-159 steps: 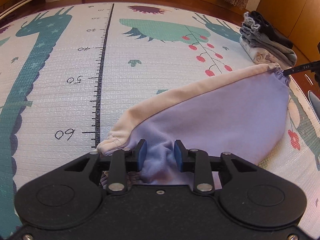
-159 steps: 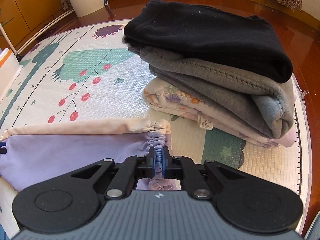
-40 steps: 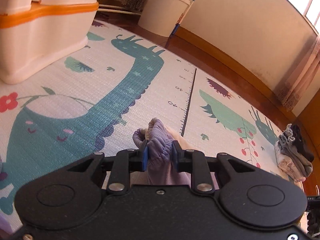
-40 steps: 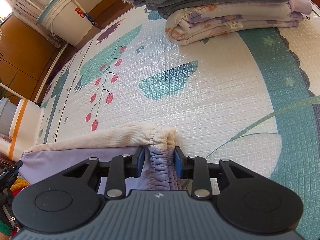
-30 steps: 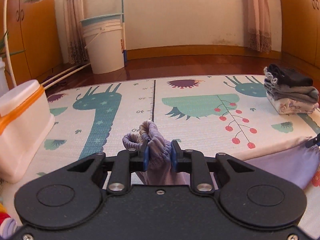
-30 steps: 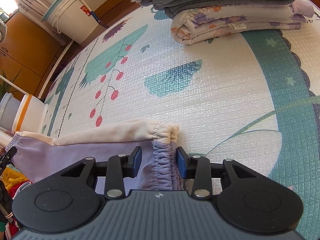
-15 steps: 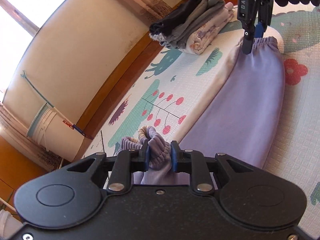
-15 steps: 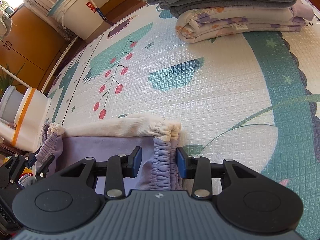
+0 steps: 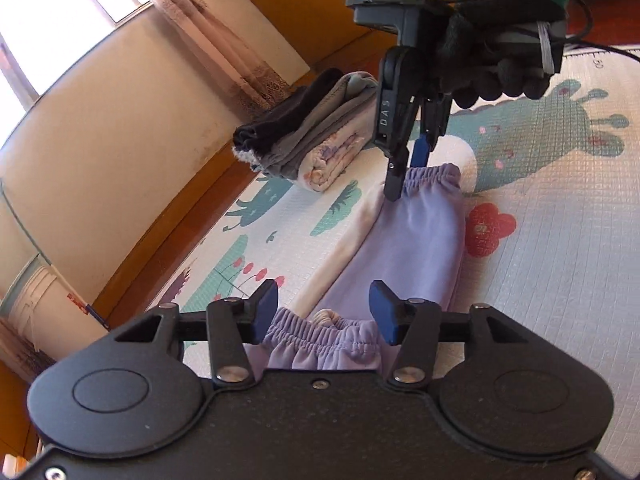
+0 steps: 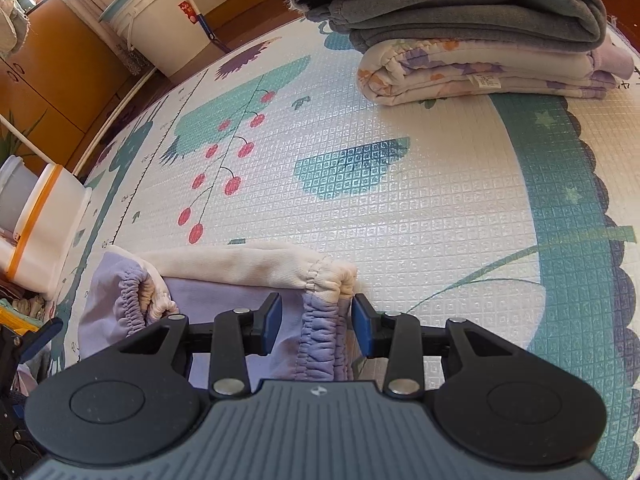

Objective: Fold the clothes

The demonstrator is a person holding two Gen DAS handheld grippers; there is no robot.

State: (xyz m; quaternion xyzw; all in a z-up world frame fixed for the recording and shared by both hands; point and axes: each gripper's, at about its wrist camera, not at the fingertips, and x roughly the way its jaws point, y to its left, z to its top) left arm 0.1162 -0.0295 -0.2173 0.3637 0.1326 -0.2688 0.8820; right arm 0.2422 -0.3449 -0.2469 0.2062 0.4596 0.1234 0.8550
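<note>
Both grippers have released since half a second ago. At that time the left gripper point(image 9: 323, 312) was clamped on the gathered purple cuff; its blue pads now stand wide apart, gripping nothing, with the cuff lying loose between them at lower centre of the left wrist view. The right gripper point(image 10: 316, 319) is likewise spread wide and holds nothing; the elastic hem sits between its pads, touching neither firmly.

The lilac garment point(image 9: 416, 240) lies folded on the play mat point(image 9: 552, 248), running from lower centre toward upper centre of the left view, with a cream edge along its left side. In the right view the garment point(image 10: 224, 284) occupies the lower left, one end doubled over beside the other.

A gloved hand point(image 9: 496, 68) carries the right gripper at upper right of the left view. The stack of folded clothes point(image 10: 472, 40) rests at upper right of the right view, well apart from the garment.
</note>
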